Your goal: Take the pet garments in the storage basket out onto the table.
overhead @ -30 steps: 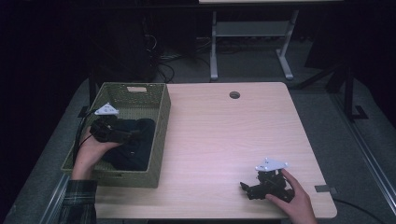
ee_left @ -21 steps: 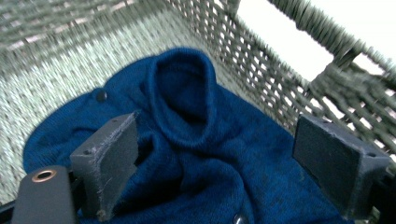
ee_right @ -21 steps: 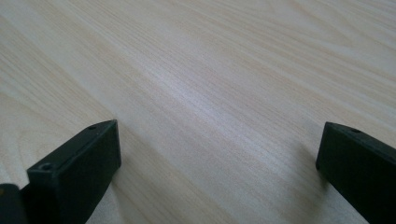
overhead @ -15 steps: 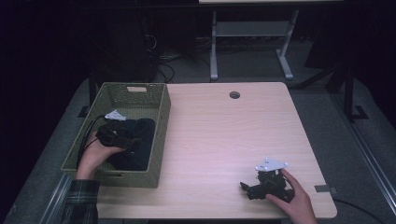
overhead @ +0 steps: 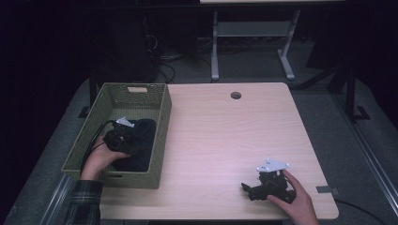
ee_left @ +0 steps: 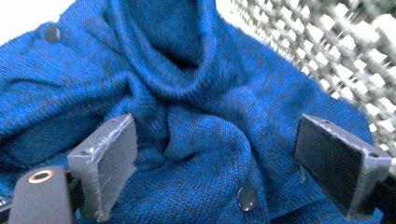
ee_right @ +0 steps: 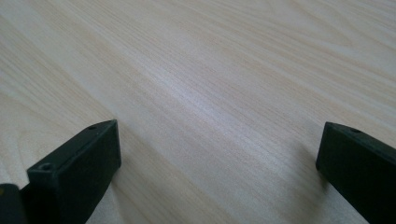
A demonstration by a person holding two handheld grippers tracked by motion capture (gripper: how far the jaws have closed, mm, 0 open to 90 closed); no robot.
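- The blue sweater [ee_left: 196,116] is lying bunched inside the green basket [overhead: 159,136]
- The left gripper [overhead: 123,138] is hovering over the sweater in the basket, jaws spread wide, gripping nothing
- The right gripper [overhead: 263,186] is resting on the table [overhead: 225,140], well right of the basket, jaws released

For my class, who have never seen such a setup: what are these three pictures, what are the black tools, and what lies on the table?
A person holds hand-held tongs in each hand. The high view looks down on the table; each other picture comes from a camera on one pair of tongs. The left tongs are open over a blue knitted garment with buttons, inside a green woven basket. The right tongs are open, low over bare wood near the table's front edge. Nothing is gripped.
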